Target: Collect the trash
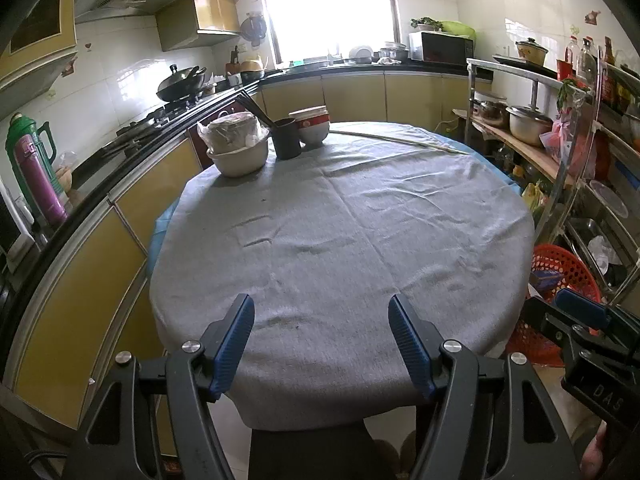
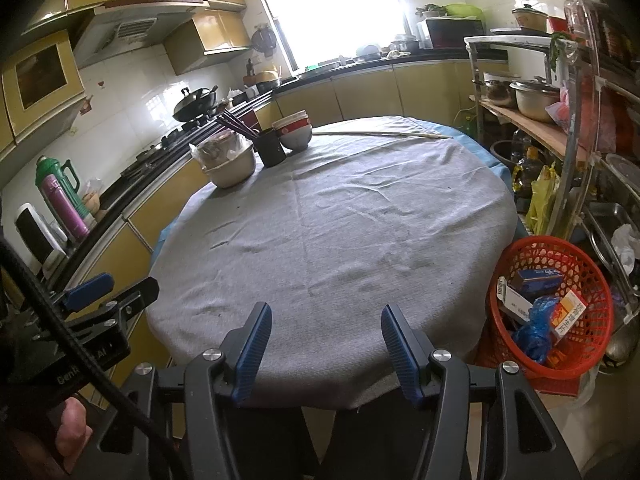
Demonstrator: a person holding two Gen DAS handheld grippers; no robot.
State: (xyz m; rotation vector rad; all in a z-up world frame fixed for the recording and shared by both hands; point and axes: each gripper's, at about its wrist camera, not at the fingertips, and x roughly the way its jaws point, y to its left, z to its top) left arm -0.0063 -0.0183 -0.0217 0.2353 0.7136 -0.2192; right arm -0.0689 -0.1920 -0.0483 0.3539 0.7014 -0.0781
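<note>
The red basket (image 2: 548,304), just beside the right edge of the table (image 2: 320,220), already holds cartons and a crumpled blue bag (image 2: 536,328), so the collecting looks about finished; no loose trash shows on the grey cloth. Both the left gripper (image 1: 321,346) and the right gripper (image 2: 326,350) hover at the table's near edge, jaws apart and empty. At the table's far left stand stacked bowls (image 2: 232,164), a dark chopstick cup (image 2: 270,146) and red-banded bowls (image 2: 294,130), none in the way.

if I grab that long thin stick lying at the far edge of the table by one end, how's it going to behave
The stick looks very slender for its length, so it is probably light and may droop or flex when held by one end. It lies flat on the tablecloth, so pinching it cleanly could be fiddly, and it might snap under a hard squeeze.
</note>
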